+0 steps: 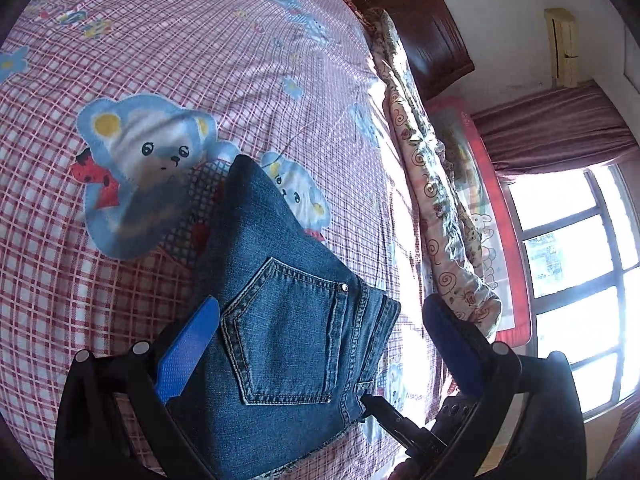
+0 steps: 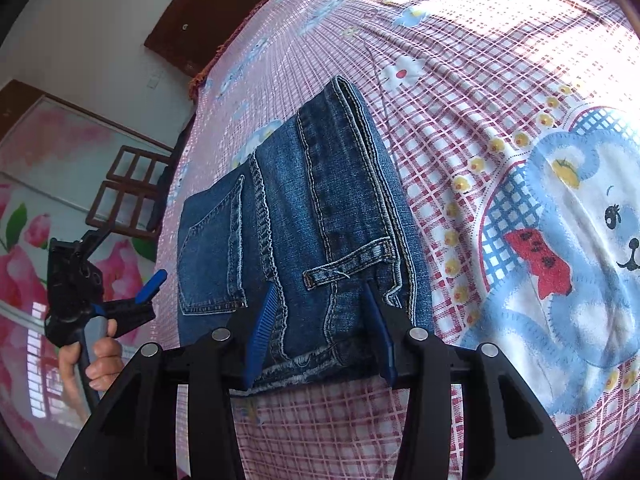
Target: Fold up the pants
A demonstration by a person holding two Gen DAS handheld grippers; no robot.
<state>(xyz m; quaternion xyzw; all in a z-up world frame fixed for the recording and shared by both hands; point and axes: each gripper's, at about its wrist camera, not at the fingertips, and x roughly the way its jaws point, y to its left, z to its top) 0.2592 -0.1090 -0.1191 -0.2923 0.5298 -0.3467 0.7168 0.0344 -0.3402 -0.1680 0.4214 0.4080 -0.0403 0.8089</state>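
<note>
Folded blue jeans (image 1: pixel 288 312) lie in a compact stack on the bed, back pocket up. They also show in the right wrist view (image 2: pixel 312 216). My left gripper (image 1: pixel 320 320) is open, its blue fingers (image 1: pixel 188 352) spread wide on either side of the stack's near end. In the right wrist view the left gripper (image 2: pixel 148 288) sits left of the jeans, held by a hand. My right gripper (image 2: pixel 320 320) is open, its fingers (image 2: pixel 260 328) straddling the frayed hem end of the stack.
The bed has a pink checked sheet (image 1: pixel 160 60) with blue bear prints. A rolled floral quilt (image 1: pixel 432 200) lies along the far edge by the wooden headboard (image 1: pixel 420 20). A window (image 1: pixel 572 280) is at right.
</note>
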